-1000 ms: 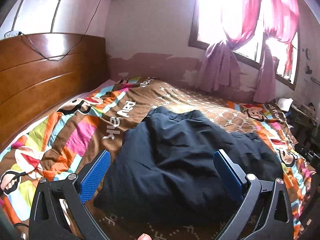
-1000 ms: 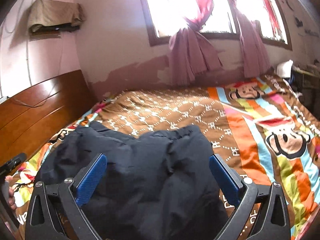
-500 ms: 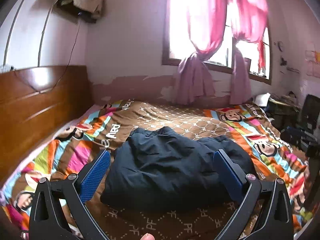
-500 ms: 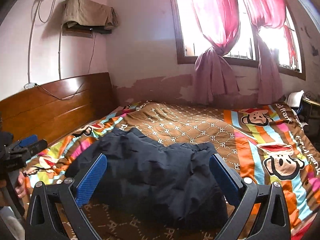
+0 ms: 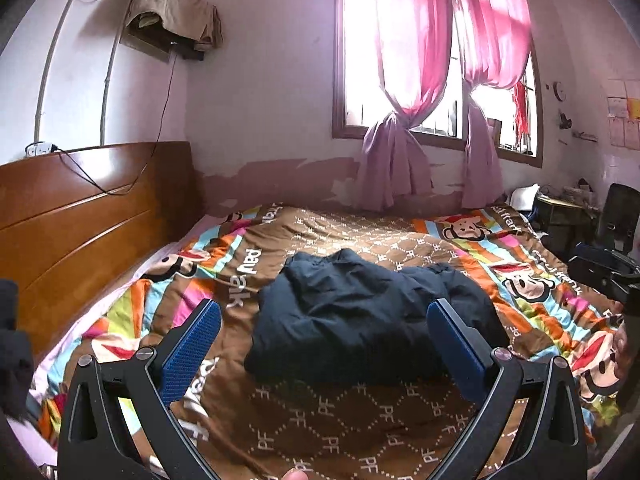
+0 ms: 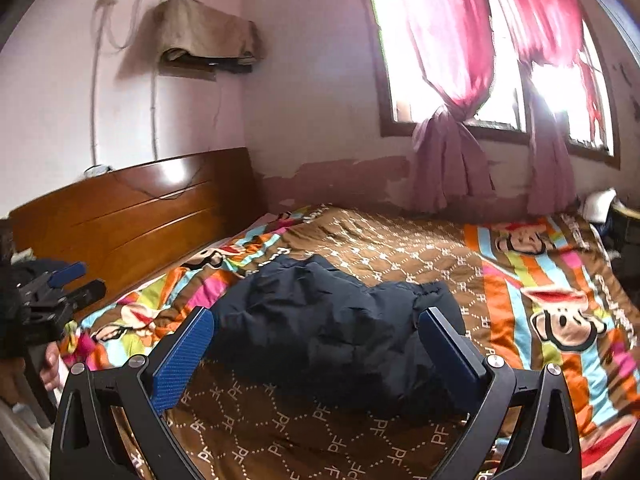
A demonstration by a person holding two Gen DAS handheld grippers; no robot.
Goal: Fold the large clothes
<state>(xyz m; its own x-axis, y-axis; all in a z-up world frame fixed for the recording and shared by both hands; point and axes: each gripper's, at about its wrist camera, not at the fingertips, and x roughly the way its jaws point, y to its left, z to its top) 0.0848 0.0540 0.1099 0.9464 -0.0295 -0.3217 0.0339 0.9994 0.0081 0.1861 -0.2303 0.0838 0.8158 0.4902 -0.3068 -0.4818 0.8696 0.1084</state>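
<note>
Bed [image 5: 360, 420] with the cartoon-print cover fills both views, wooden headboard [image 5: 80, 216] to your left. Dark padded jacket [image 5: 360, 312] sits bunched in a lump mid-bed, not laid flat. Your left claw [image 5: 324, 344] and right claw [image 6: 316, 348] both hang above the near edge of the bed, jaws spread apart, holding nothing, clear of the jacket. Likely step: reach in. Go for two outer edges well apart, pinch a single layer each, and pull the lump flat before you make any fold.
</note>
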